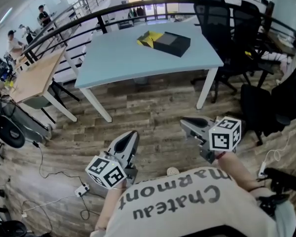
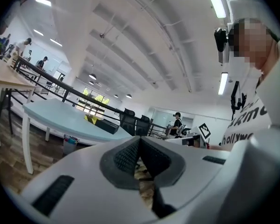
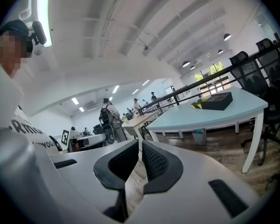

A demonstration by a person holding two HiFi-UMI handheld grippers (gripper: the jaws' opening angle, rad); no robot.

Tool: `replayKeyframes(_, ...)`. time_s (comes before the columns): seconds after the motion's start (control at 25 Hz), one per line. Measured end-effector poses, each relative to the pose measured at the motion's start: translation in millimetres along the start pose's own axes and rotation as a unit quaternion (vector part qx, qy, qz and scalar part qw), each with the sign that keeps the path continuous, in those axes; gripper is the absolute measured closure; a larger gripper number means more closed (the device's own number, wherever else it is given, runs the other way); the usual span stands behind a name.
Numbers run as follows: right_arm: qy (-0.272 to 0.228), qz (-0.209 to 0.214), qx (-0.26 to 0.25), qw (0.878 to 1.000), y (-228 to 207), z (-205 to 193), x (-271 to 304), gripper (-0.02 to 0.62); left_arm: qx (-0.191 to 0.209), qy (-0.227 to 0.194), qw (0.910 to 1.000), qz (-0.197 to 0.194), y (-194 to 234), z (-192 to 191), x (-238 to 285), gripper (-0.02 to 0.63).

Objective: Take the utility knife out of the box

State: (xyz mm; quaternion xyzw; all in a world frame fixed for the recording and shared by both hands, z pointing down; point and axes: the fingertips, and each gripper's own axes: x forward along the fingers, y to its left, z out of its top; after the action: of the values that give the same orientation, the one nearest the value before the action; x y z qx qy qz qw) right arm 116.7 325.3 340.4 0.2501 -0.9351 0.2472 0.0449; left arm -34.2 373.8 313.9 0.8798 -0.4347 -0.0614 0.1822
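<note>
Box — black, flat and low — is seen lying toward the far side of a pale blue table, with a yellow piece touching its left end. Whether that piece is a flap of the Box or a separate thing cannot be told. The utility knife cannot be made out in any view.

Both grippers are held low over the wooden floor, well apart from the table and on its near side. The left gripper is pointed toward the table; in its own view the two dark ribbed pads are pressed together at their tips, and nothing is held between them. The right gripper is angled up and to the left in the head view — its jaws are likewise brought together, with only floor seen through the narrow slit behind the pads. No object is touched by either one.

Black office chairs are ranged along the right side of the table, and a wooden table is set to its left beside a dark railing. A pale printed shirt fills the bottom edge of the head view, and thin cables are strewn on the floor at lower left.
</note>
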Motion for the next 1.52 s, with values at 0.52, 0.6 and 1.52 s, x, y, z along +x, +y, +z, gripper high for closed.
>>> replayKeyframes(0.52,-0.004,0.022,0.009,1.0,-109.5,55.6,48.2,0.548,-0.02,-0.029,0.9989,0.029,66.8,16.4,102.7,0.604)
replayKeyframes(0.6,-0.014,0.028,0.023,0.999,-119.4,62.5,53.2,0.548,-0.023,-0.03,0.9986,0.036,72.8,19.7,107.9,0.604)
replayKeyframes(1.52,0.007,0.02,0.069,0.997,-225.5,137.1,203.0,0.548,-0.075,-0.031,0.9964,0.025,252.1,105.7,238.3,0.604)
